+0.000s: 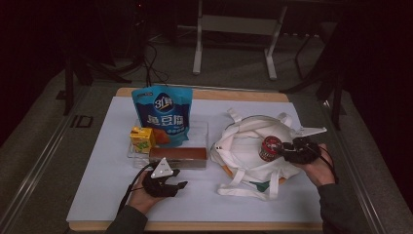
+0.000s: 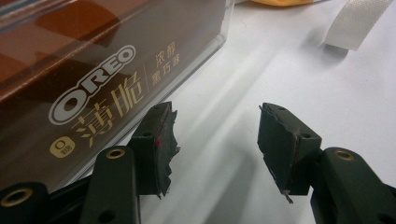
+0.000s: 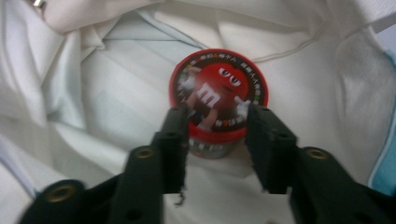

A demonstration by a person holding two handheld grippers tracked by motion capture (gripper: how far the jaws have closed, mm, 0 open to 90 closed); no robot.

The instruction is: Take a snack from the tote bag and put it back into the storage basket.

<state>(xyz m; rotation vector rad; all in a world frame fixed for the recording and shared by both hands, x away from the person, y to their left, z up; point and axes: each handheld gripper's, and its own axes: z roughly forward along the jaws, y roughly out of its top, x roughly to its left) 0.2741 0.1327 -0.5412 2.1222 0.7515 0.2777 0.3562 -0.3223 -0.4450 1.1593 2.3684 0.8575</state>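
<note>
1. Left tongs sit closest to my cam, jaws apart w/ bare white counter between them; nothing gripped.
2. Just beside the left tongs' left jaw: brown Oreo box inside a clear tray. Jaw tip is v. near the tray wall; can't tell if it touches.
3. High view: left tongs rest low on the counter, right in front of the Oreo box. Beyond that box from the tongs: yellow drink carton and blue snack pouch standing upright in the same tray.
4. Right tongs: jaws parted either side of the red M&M's tub, partly apart. Pads flank the tub's near edge; I can't tell if they press on it, frame is blurry.
5. Tub lies inside the white tote bag, lid facing my right cam, just ahead of the jaw tips, bag cloth under it.
6. High view: right tongs come over the bag's right rim, tub at their tip. White tote bag lies open on the counter, well apart from the left tongs.
</note>
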